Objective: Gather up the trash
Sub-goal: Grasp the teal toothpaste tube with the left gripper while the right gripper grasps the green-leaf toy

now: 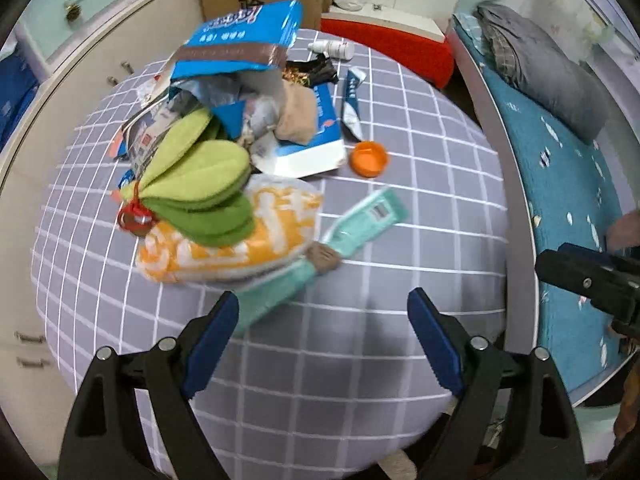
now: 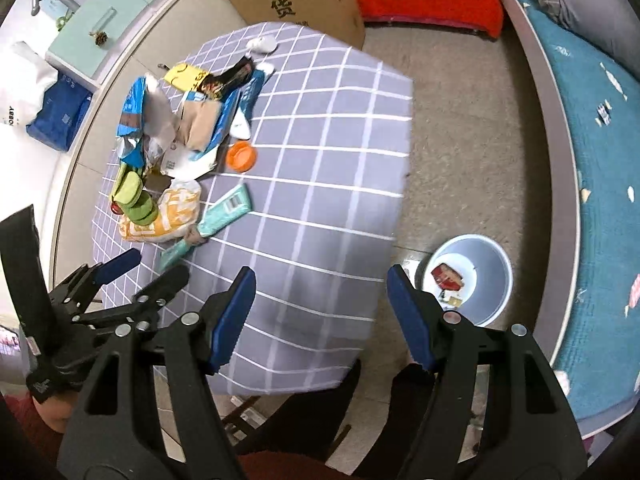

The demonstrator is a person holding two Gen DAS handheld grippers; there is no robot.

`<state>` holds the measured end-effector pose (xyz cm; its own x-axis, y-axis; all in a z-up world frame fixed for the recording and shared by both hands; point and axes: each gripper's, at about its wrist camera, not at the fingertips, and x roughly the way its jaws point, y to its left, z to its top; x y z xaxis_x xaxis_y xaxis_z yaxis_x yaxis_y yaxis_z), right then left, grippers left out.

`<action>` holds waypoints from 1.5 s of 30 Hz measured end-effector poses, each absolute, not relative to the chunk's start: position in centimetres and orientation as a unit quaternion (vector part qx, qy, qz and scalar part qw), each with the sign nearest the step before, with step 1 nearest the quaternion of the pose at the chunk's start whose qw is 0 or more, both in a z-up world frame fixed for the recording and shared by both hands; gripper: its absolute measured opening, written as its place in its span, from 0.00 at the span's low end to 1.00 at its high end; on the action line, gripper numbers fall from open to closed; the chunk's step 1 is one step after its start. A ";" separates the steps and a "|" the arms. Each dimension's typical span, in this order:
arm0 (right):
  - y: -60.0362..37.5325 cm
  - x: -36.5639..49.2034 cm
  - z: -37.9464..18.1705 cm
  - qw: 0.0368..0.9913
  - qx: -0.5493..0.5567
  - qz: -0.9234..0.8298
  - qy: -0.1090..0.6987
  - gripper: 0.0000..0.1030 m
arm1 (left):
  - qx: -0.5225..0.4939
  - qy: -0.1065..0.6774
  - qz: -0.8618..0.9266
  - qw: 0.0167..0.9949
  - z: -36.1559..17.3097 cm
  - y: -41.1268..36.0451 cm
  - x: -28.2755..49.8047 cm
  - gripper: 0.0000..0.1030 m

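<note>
Left wrist view: my left gripper [image 1: 322, 338] open, empty; teal tube [image 1: 340, 240] just ahead, long axis diagonal toward my left jaw.
Right wrist view: my right gripper [image 2: 320, 312] open, empty; tube far left, bin [image 2: 494, 304] right.

Left wrist view — taken from above, steeply downward, close over the checked table [image 1: 400, 240] and its litter pile [image 1: 224, 160]. Right wrist view — set higher and farther back, table edge, floor and basin [image 2: 496, 280] included. Shared: table, pile, bed [image 2: 600, 160].
</note>
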<state>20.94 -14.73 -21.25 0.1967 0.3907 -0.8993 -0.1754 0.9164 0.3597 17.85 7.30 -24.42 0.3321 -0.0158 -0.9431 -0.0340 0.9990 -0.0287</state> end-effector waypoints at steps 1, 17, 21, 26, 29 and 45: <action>-14.3 21.0 -21.5 0.767 0.092 0.180 0.609 0.65 | -0.015 0.582 -0.005 0.813 -24.9 7.4 18.1 0.81; -13.3 20.3 -22.4 0.765 0.137 0.117 0.619 0.65 | 0.080 0.604 -0.086 0.788 -28.2 6.1 21.1 0.27; -13.0 20.5 -21.9 0.766 0.138 0.121 0.617 0.65 | 0.019 0.621 -0.103 0.777 -27.6 6.8 21.1 0.15; -12.5 21.0 -21.2 0.768 0.132 0.132 0.613 0.65 | -0.063 0.620 -0.110 0.774 -26.8 7.8 19.8 0.13; -11.9 21.4 -20.6 0.767 0.136 0.143 0.610 0.65 | -0.092 0.605 -0.113 0.783 -25.3 8.5 19.1 0.12; -1.3 23.3 -17.5 0.745 0.160 0.250 0.597 0.65 | -0.182 0.494 0.013 0.850 -16.5 19.6 15.0 0.12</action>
